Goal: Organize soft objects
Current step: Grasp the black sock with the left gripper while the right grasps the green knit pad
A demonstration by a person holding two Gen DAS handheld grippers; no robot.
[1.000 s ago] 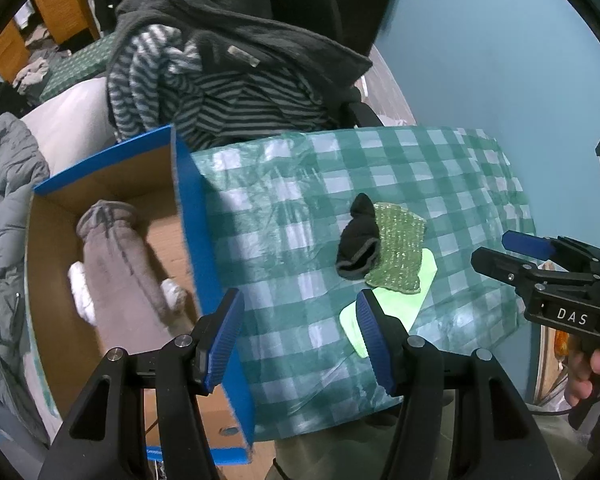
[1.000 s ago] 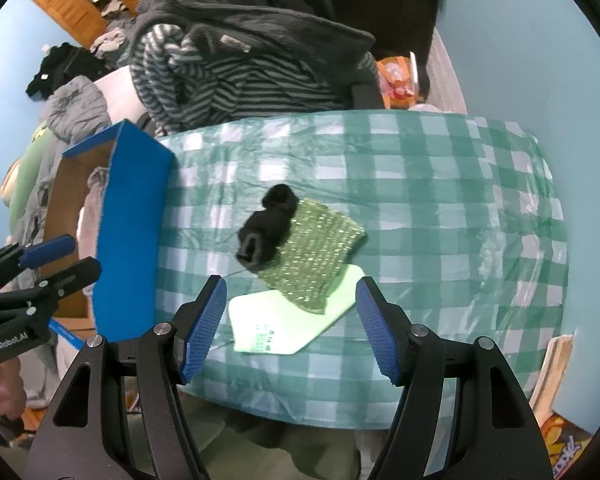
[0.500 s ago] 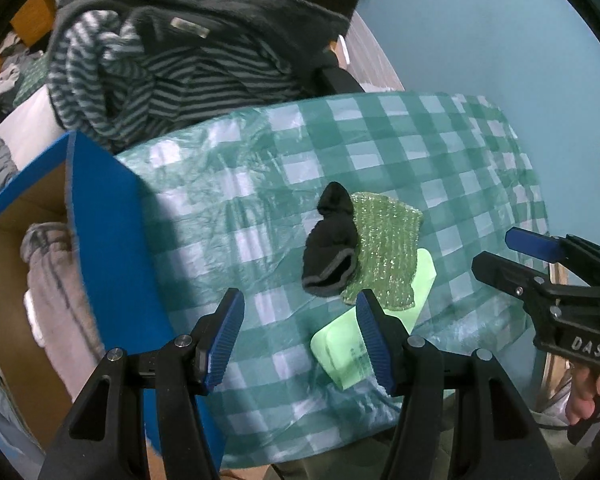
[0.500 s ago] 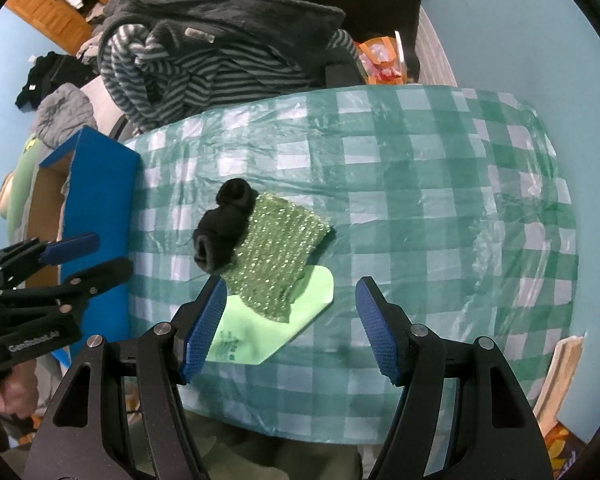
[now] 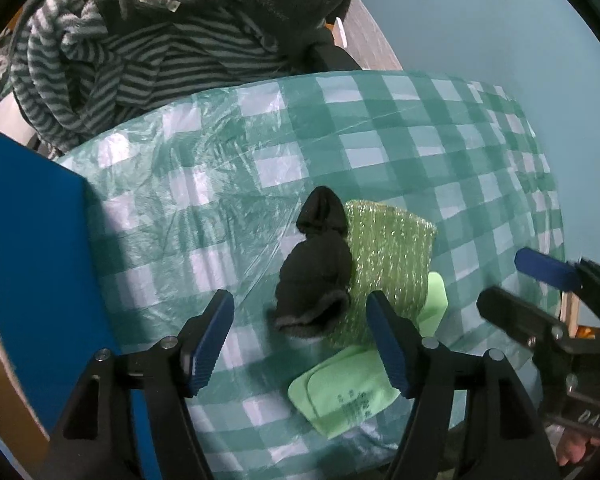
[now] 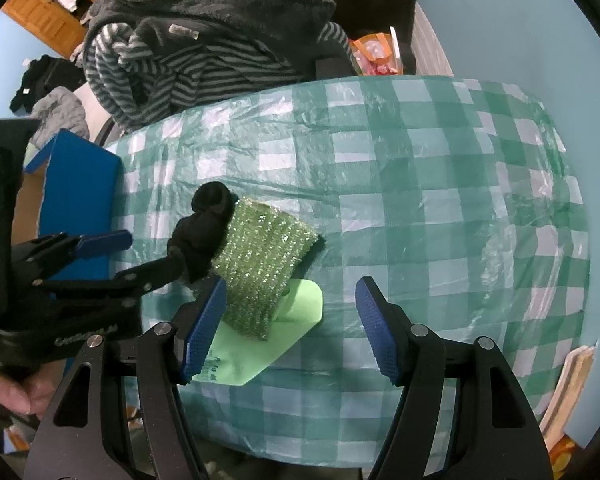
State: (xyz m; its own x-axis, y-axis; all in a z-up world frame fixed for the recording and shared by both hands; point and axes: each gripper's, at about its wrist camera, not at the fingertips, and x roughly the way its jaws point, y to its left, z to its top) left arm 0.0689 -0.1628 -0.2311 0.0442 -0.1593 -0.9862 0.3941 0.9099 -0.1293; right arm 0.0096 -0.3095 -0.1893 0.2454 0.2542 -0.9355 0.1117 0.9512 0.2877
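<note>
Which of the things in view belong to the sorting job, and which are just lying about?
Job:
- black sock, left tongs open around it, having just widened
- glittery green cloth
- light green pouch
- blue box

Lying about:
- striped clothes pile
- checked tablecloth
- orange bag

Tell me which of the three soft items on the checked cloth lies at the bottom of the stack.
The flat pale green cloth. The glittery green knit piece overlaps its top, and the black sock lies against that piece's left edge.
</note>
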